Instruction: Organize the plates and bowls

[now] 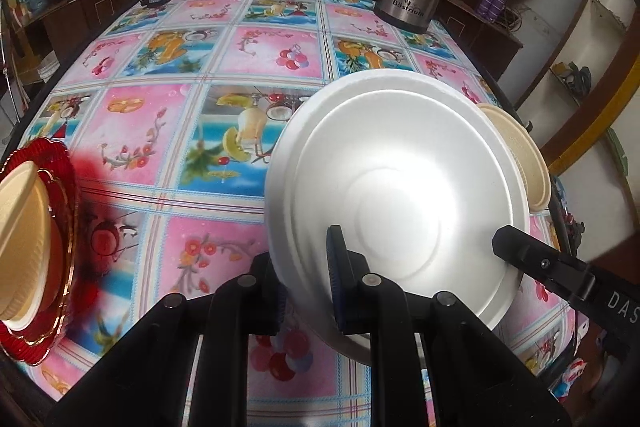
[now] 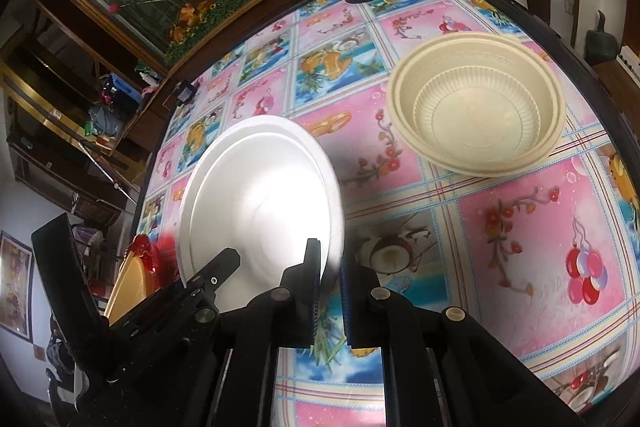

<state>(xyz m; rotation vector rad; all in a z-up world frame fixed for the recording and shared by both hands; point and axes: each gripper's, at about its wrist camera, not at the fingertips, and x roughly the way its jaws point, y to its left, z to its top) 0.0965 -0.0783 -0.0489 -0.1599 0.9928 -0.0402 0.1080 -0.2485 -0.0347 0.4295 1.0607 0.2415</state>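
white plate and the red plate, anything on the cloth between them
No: in the left wrist view, only bare patterned tablecloth lies between the white plate and the red plate, which carries a cream bowl.

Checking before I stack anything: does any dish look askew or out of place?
The white foam plate is tilted steeply above the tablecloth, pinched at its rim by both hand-held grippers, left and right. The beige bowls sit level, nested.

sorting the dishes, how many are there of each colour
white plate: 1
red plate: 1
cream bowls: 2, one on the red plate, one on the table
total: 4
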